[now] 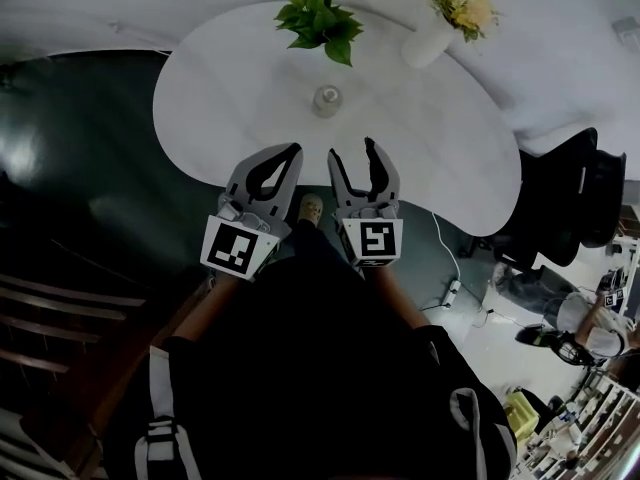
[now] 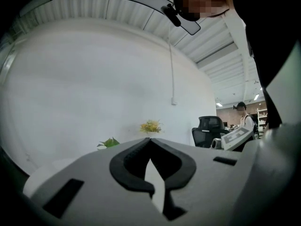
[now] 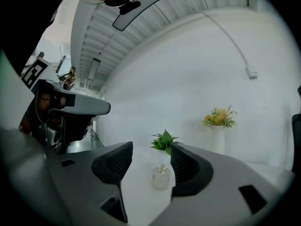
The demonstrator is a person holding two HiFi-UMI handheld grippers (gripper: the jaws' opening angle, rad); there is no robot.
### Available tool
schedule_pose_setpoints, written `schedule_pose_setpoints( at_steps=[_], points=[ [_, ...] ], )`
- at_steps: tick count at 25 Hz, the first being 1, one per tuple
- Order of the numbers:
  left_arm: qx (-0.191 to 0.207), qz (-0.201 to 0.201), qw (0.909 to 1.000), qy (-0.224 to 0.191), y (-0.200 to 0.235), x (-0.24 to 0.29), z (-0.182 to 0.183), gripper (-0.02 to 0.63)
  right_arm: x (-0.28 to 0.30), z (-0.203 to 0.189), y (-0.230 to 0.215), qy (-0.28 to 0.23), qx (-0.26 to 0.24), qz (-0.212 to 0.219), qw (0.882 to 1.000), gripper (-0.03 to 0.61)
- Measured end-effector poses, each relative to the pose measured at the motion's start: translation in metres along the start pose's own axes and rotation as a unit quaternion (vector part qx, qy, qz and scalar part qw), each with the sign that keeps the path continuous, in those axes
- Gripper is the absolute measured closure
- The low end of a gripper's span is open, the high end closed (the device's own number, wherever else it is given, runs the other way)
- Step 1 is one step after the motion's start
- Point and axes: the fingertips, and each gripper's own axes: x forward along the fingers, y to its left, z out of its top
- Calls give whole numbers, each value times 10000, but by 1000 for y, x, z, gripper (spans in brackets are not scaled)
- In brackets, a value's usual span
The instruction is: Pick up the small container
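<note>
Our right gripper (image 1: 352, 151) has its jaws apart. The small glass container (image 1: 327, 100) stands ahead on the white table (image 1: 220, 98), framed between them, untouched. Our left gripper (image 1: 290, 152) has its jaws together, empty.

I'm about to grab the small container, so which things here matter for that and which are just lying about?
For the job: small clear container; right tongs, open, aimed at it.
Lying about: green plant; vase of yellow flowers; office chair.
</note>
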Motion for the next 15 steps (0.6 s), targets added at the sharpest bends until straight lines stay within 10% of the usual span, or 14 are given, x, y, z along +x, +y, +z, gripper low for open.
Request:
schedule_pose_setpoints(
  at_steps=[15],
  points=[
    [-236,281,9977,563,16,41,-28,607,52,-60,-21,855,-51,654,9942,294]
  ],
)
